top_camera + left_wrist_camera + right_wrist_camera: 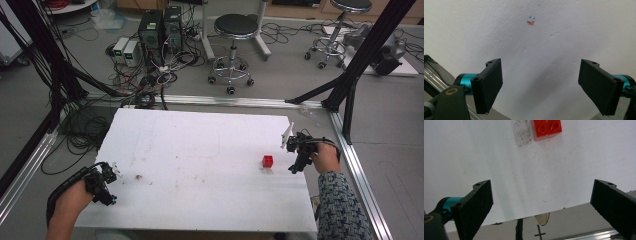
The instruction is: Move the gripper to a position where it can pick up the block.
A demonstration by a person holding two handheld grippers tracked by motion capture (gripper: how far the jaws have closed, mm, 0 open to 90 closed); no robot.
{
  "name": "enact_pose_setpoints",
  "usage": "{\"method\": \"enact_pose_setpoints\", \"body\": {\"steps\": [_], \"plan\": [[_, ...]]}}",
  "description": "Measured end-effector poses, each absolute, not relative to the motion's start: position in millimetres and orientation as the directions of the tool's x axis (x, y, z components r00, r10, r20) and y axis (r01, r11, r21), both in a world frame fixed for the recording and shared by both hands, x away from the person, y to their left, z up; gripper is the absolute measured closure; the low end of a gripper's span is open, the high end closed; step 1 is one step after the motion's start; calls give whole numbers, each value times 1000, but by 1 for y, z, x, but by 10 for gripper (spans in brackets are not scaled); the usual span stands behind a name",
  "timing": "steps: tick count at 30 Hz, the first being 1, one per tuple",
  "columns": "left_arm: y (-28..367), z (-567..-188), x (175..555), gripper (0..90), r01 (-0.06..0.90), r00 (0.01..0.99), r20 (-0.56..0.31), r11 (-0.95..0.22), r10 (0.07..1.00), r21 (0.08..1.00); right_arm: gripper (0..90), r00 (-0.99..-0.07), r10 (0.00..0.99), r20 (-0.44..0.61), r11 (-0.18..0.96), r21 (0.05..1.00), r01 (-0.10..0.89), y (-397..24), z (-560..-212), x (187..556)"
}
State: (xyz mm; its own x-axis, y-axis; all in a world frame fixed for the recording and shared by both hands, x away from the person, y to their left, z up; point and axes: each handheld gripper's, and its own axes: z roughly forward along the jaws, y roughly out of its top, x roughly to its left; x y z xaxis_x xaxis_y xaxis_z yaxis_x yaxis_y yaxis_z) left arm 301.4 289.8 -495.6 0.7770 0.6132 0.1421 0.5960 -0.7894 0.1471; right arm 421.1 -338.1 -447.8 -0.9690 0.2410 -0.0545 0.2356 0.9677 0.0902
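A small red studded brick (268,161) lies on the white board (200,165) toward its right side. In the right gripper view the red brick (546,128) sits at the top, well ahead of my right gripper (541,207), whose jaws stand wide apart with nothing between them. In the high view the right gripper (295,150) is just right of the brick at the board's right edge. My left gripper (107,182) hovers at the board's near left corner. Its jaws (546,86) are open over bare white board.
A small orange and blue mark (531,22) and a dark smudge (138,177) spot the board. Black frame posts (350,75) rise at the back right, aluminium rails (360,170) run along the sides, and stools (232,40), computers and cables lie on the floor beyond.
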Motion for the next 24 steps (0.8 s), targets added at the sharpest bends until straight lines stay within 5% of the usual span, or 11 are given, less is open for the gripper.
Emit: {"method": "enact_pose_setpoints", "body": {"steps": [24], "plan": [[290,-492,301,199,589,781,127,-789,611,175,36,-997,72,-31,997,34,71,-297,-485,449]]}}
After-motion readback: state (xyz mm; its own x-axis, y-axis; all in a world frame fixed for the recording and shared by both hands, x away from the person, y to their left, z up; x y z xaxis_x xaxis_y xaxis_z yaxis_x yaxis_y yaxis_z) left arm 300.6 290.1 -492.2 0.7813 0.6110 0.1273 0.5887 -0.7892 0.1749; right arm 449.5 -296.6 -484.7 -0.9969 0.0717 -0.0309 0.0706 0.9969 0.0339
